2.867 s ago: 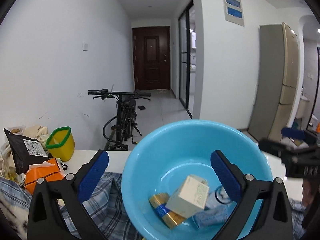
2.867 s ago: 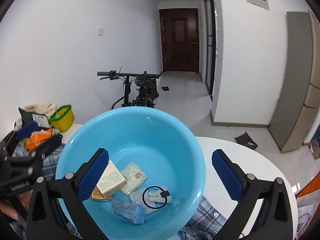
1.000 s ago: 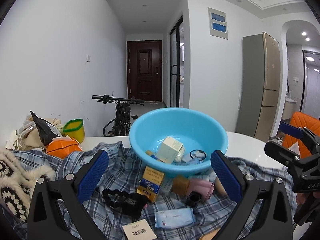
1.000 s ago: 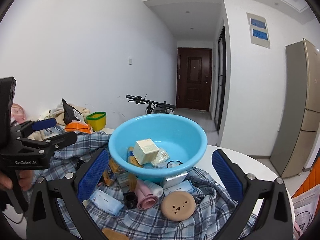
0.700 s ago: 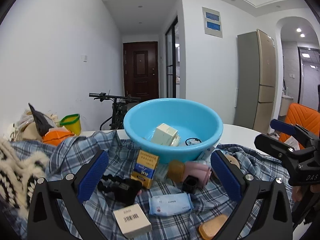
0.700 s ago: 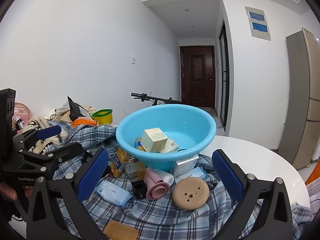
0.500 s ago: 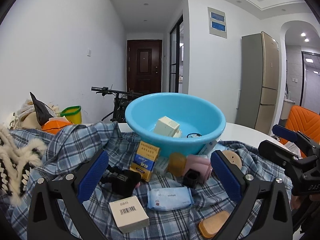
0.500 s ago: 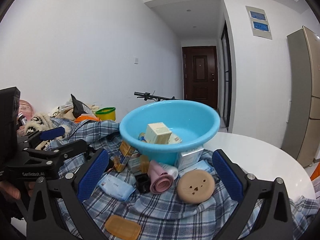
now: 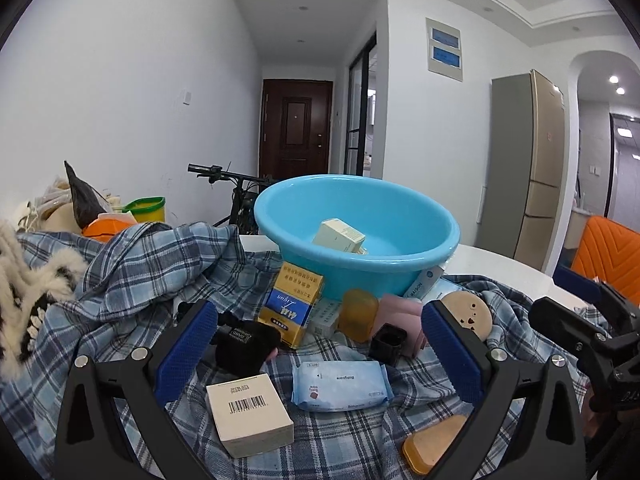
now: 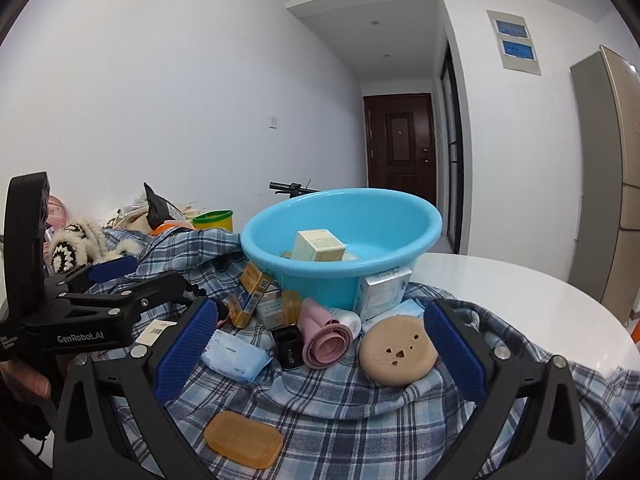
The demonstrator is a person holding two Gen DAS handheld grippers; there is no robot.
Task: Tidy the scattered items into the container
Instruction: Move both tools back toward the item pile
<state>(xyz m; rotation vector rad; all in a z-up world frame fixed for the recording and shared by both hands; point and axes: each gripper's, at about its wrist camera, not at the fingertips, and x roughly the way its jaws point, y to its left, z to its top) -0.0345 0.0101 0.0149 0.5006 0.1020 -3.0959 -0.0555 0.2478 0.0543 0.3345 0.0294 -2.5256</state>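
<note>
Both grippers hang low over the cluttered table, and neither one holds anything. The left gripper (image 9: pixel 320 344) has its two blue-padded fingers (image 9: pixel 186 350) spread wide; between them, on the checked cloth (image 9: pixel 132 280), lie a white box with a barcode (image 9: pixel 250 412), a blue tissue pack (image 9: pixel 340 386) and a black pouch (image 9: pixel 244 342), none of them touched. The right gripper (image 10: pixel 320 344) is just as wide open, its pads (image 10: pixel 456 350) standing clear of the pink roll (image 10: pixel 326 336), the small black cup (image 10: pixel 289 346) and the round tan disc (image 10: pixel 398 354) lying between them. An amber soap case (image 10: pixel 243 444) lies nearer, low in that view. Behind the scatter stands the blue basin (image 9: pixel 356 256), with a pale box (image 9: pixel 338 236) already inside it. A yellow and blue carton (image 9: pixel 290 306) leans against the basin's outer wall, and a white and blue box (image 10: pixel 380 290) stands against it on the other side.
</note>
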